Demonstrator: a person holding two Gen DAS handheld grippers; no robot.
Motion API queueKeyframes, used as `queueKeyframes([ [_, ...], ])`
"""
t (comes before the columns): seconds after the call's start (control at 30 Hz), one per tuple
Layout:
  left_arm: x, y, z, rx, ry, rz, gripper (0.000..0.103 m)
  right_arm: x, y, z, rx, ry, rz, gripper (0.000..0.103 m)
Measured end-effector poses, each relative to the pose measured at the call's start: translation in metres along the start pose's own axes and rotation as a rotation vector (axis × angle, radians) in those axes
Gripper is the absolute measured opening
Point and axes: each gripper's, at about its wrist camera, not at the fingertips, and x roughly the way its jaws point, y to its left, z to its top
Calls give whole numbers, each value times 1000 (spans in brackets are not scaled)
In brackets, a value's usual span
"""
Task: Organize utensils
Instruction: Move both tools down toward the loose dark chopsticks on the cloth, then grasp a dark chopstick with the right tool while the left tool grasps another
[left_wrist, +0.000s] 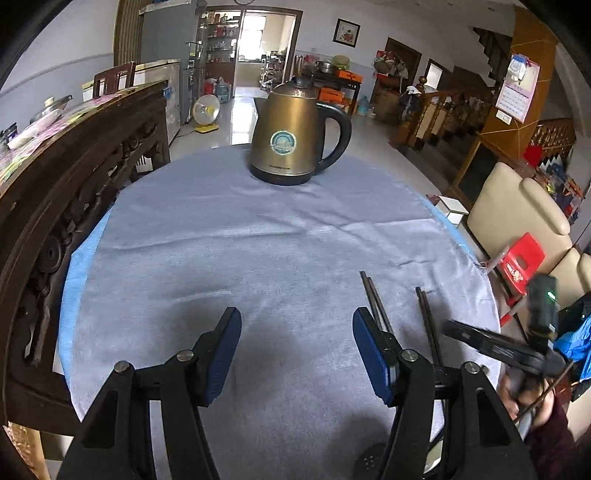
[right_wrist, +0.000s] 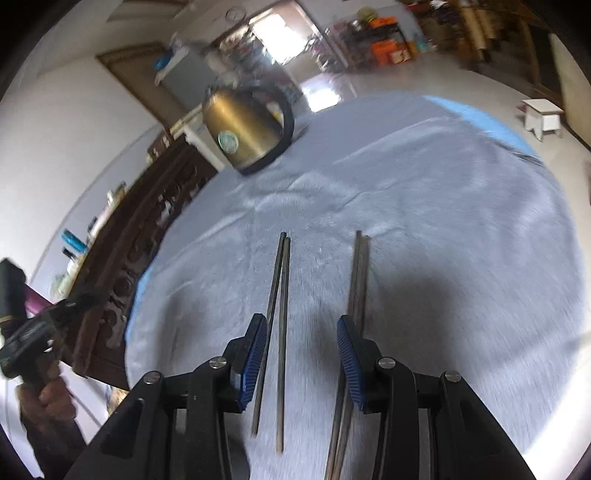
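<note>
Approach step, nothing picked up yet. Right tongs spread and empty, hanging over two pairs of chopsticks on the grey cloth: left pair running between the pads and just inside the left one, right pair passing under the right pad. Left tongs spread wider, empty, over bare cloth, both pairs off beyond their right pad. Kettle well ahead. Next, probably: shift sideways to straddle one pair only, lower, then pinch.
</note>
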Motion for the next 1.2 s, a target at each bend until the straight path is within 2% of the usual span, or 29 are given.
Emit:
queueKeyframes([
  [0.17, 16, 16, 0, -27, 34, 46, 64, 58, 18, 23, -92, 92, -38, 42],
  [0.3, 38, 23, -1, -18, 74, 70, 64, 94, 29, 26, -170, 149, -123, 43],
  [0.43, 64, 18, 0, 16, 116, 69, 64, 101, 36, 27, -227, 136, -166, 42],
  [0.47, 72, 14, 1, 33, 128, 62, 64, 102, 38, 27, -241, 138, -179, 40],
  [0.5, 76, 10, 0, 44, 134, 57, 64, 105, 41, 26, -283, 139, -219, 32],
  [0.57, 89, 0, 1, 76, 148, 43, 64, 105, 45, 27, -336, 146, -247, 29],
  [0.7, 116, -19, 6, 110, 182, -2, 64, 102, 30, 41, -287, 145, -305, 23],
  [0.8, 139, -37, 12, 128, 215, -21, 64, 93, 1, 54, -131, 162, -202, 22],
  [0.9, 161, -57, 18, 161, 250, -33, 64, 86, -18, 62, -47, 155, -158, 23],
  [1.0, 181, -78, 21, 198, 275, -24, 64, 71, -32, 69, 25, 122, -78, 23],
  [1.13, 201, -89, 21, 189, 303, -6, 64, 56, -35, 74, 33, 66, -67, 23],
  [1.2, 209, -93, 22, 173, 308, -7, 63, 57, -36, 77, 33, 72, -57, 23],
])
